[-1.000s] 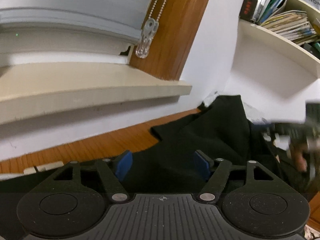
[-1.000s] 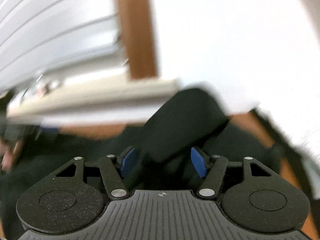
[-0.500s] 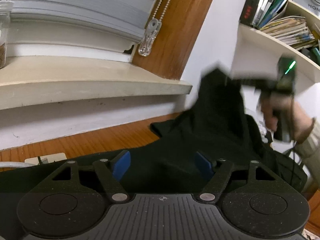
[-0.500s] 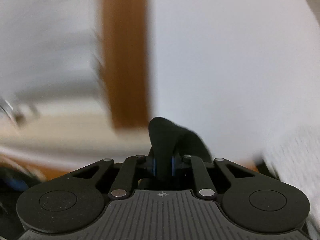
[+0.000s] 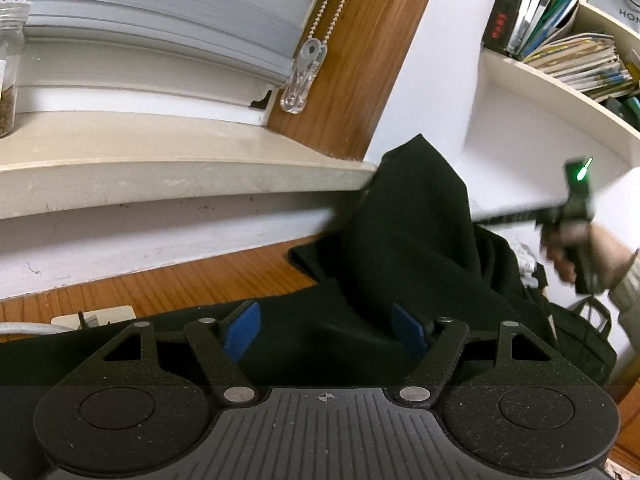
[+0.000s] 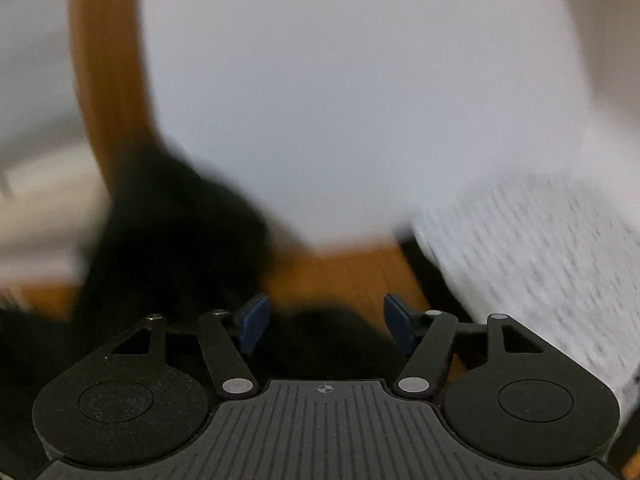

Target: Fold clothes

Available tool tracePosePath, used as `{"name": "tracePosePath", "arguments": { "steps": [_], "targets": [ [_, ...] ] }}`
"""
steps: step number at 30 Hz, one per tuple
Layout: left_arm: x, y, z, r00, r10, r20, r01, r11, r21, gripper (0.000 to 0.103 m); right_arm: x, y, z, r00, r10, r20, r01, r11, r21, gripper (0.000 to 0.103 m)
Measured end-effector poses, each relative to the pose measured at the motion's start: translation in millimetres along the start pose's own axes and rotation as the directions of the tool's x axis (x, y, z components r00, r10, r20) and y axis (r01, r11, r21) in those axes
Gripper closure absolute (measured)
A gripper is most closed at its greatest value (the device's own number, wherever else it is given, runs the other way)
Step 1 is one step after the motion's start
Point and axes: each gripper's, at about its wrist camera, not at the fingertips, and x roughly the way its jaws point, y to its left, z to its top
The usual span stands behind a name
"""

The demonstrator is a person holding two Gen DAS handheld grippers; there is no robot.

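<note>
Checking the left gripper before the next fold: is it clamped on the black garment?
No: the left gripper has its blue pads spread wide apart above the black garment, pinching nothing.

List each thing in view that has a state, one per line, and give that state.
black garment: partly flat on the wooden tabletop, one part standing up in a peak, unfolded.
left hand-held gripper: open, over the garment, pads clear of the cloth.
right hand-held gripper: opening, blurred, no cloth pinched between its pads.
window blind: lowered.
glass jar: on the sill, partly filled.
</note>
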Motion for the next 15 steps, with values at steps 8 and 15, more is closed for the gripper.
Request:
{"name": "tracePosePath", "arguments": {
  "steps": [8, 15],
  "targets": [
    [-1.8, 0.6, -0.6, 1.0, -0.004, 0.008, 0.004, 1.0, -0.006, 0.027, 31.6, -8.6, -27.6, 0.987, -0.068, -0.147, 0.065, 0.998, -0.023, 0.069],
    [-5.4, 5.6, 0.8, 0.999, -0.018, 0.037, 0.019, 0.999, -0.034, 0.027, -68.3, -18.0, -10.6, 0.965, -0.208, 0.157, 0.218, 0.975, -0.046, 0.076]
  ]
}}
